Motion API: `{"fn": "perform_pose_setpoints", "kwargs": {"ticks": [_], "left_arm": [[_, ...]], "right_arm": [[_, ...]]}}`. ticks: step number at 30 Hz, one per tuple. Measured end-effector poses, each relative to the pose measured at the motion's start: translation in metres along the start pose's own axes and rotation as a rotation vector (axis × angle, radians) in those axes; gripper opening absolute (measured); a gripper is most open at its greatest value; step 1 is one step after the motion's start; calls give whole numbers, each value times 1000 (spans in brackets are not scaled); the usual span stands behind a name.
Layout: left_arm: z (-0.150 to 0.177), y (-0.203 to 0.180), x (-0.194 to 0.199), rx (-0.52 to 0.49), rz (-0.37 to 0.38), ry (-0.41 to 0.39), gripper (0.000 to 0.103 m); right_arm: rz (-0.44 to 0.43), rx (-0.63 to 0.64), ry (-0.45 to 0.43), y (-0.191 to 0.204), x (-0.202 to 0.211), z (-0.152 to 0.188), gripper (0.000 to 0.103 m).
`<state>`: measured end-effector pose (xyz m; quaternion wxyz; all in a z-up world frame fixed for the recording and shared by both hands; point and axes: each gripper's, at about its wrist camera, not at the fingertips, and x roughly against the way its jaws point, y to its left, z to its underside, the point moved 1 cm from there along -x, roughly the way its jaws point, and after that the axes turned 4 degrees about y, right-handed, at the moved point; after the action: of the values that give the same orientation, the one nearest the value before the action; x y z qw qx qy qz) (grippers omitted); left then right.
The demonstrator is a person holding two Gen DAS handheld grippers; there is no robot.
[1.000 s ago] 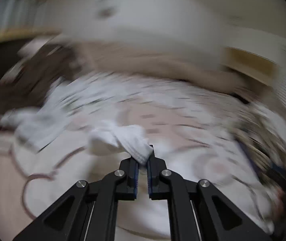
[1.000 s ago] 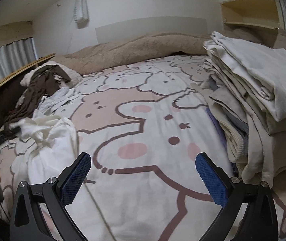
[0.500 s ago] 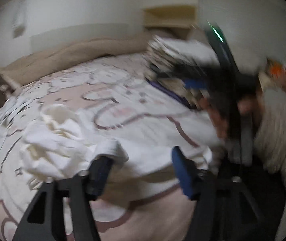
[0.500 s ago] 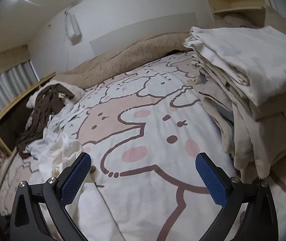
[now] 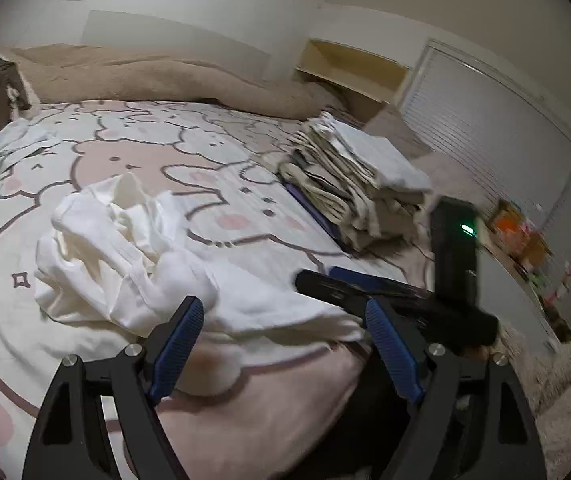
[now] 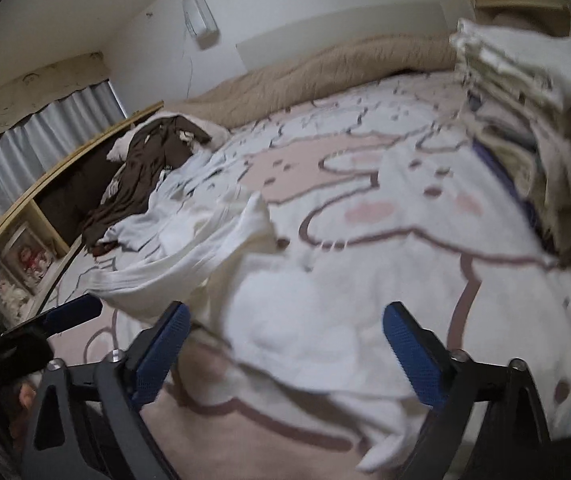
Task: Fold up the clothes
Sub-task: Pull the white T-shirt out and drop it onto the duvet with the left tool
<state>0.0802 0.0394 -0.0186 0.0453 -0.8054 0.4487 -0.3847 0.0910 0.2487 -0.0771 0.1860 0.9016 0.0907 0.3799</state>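
A crumpled white garment [image 5: 133,256] lies loose on the pink-and-white cartoon bedspread [image 5: 157,164] near the bed's front edge; it also shows in the right wrist view [image 6: 285,320]. My left gripper [image 5: 281,340] is open and empty, just in front of the garment. My right gripper [image 6: 285,340] is open and empty, low over the garment's near part; it appears in the left wrist view [image 5: 397,300] as a dark blurred shape at the right. The left gripper shows at the left edge of the right wrist view [image 6: 57,320].
A tall stack of folded clothes [image 5: 357,176] stands on the bed's right side, also in the right wrist view [image 6: 525,120]. A brown garment [image 6: 145,168] and more white laundry [image 5: 1,152] lie at the left. A beige blanket [image 5: 165,76] runs along the headboard.
My left gripper let go of the white garment and opened, leaving it on the bed near the front edge. My right gripper came down toward the garment and stayed open.
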Motion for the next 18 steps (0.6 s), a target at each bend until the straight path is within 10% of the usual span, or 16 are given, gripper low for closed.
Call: {"fn": "perform_pose_setpoints", "kwargs": {"ticks": [5, 9, 14, 18], "left_arm": [[5, 2, 25, 11, 1, -61, 84], [-19, 29, 33, 40, -242, -161, 89], [-53, 89, -7, 50, -452, -79, 89], [-70, 139, -40, 175, -422, 10, 86]], "right_arm": [[-167, -145, 111, -6, -17, 0, 56], [-239, -237, 156, -5, -33, -2, 56], [-249, -247, 203, 0, -50, -2, 56], [-242, -234, 226, 0, -56, 4, 56]]}}
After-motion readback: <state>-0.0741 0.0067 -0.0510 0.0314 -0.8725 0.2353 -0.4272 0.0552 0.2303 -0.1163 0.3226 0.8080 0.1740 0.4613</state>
